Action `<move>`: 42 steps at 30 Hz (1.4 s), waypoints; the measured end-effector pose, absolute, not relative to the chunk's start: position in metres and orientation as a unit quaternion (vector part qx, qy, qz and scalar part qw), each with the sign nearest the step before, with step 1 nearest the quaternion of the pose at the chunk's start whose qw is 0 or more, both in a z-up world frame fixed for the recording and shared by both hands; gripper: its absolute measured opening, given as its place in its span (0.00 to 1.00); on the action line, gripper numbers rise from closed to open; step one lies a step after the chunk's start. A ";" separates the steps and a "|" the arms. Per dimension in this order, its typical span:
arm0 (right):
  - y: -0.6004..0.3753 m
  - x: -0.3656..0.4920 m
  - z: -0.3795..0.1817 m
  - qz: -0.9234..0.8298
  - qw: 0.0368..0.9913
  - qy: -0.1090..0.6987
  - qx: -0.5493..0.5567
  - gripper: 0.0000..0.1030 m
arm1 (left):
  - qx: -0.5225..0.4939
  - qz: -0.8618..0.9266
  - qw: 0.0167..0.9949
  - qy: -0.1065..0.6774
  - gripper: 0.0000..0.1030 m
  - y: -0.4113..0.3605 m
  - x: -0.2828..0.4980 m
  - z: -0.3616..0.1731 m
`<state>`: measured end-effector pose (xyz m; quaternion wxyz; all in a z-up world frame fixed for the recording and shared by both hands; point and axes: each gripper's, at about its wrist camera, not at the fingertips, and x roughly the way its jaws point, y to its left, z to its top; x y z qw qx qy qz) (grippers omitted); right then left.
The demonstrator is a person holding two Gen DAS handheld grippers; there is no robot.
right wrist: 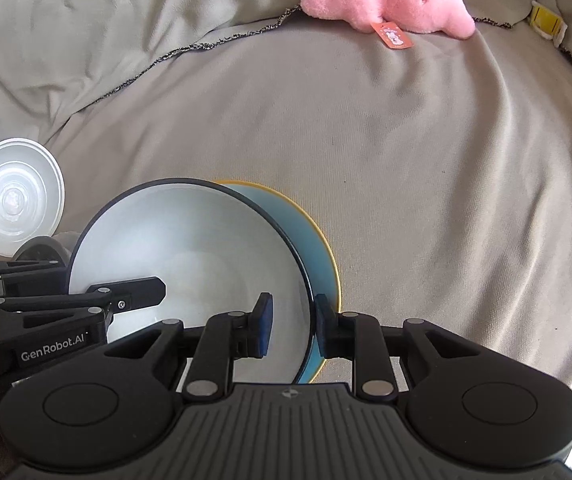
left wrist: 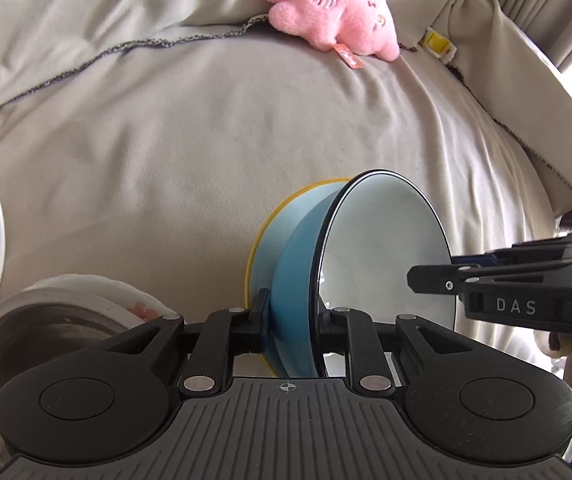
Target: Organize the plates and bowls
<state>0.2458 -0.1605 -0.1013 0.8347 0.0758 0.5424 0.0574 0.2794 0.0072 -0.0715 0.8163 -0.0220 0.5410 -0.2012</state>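
Observation:
A blue bowl [left wrist: 293,292] with a dark rim and pale inside is held tilted over a beige cloth-covered surface. My left gripper [left wrist: 293,320] is shut on its wall, one finger outside and one inside. Behind it sits a second light-blue bowl with a yellow rim [left wrist: 286,216]. In the right wrist view my right gripper [right wrist: 291,326] straddles the rim of the blue bowl [right wrist: 190,252], one pad inside and one outside; the yellow-rimmed bowl [right wrist: 317,248] lies behind. The right gripper reaches in from the right in the left wrist view [left wrist: 437,280].
A steel bowl [left wrist: 26,344] stacked with a white patterned plate [left wrist: 98,292] is at lower left. A white plate [right wrist: 14,196] stands at far left. A pink plush toy [left wrist: 337,16] and a yellow clip [left wrist: 437,44] lie at the back.

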 end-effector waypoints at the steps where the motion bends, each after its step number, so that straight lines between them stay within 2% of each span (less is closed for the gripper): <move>1: -0.160 0.246 -0.100 0.058 0.836 0.541 0.073 0.22 | -0.015 -0.202 0.817 0.539 0.21 0.006 0.279 -0.070; 11: -0.157 0.245 -0.098 0.053 0.838 0.539 0.062 0.22 | 0.004 -0.204 0.820 0.535 0.22 0.002 0.276 -0.065; 16: -0.157 0.243 -0.093 0.039 0.848 0.526 0.048 0.22 | -0.012 -0.205 0.840 0.503 0.20 0.008 0.276 -0.055; 26: -0.157 0.245 -0.095 0.043 0.845 0.531 0.043 0.22 | 0.007 -0.202 0.835 0.512 0.20 0.003 0.276 -0.060; 31: -0.153 0.245 -0.090 0.033 0.845 0.533 0.036 0.22 | -0.037 -0.212 0.834 0.509 0.19 0.021 0.275 -0.052; 37: -0.115 0.236 -0.037 0.029 0.893 0.449 -0.030 0.22 | -0.100 -0.186 0.884 0.416 0.19 0.098 0.248 0.007; 40: -0.081 0.235 -0.020 0.062 0.900 0.430 -0.027 0.23 | -0.071 -0.097 0.935 0.335 0.20 0.147 0.232 0.028; 42: -0.053 0.241 -0.005 0.092 0.901 0.423 -0.022 0.23 | -0.043 -0.034 0.944 0.325 0.20 0.173 0.230 0.030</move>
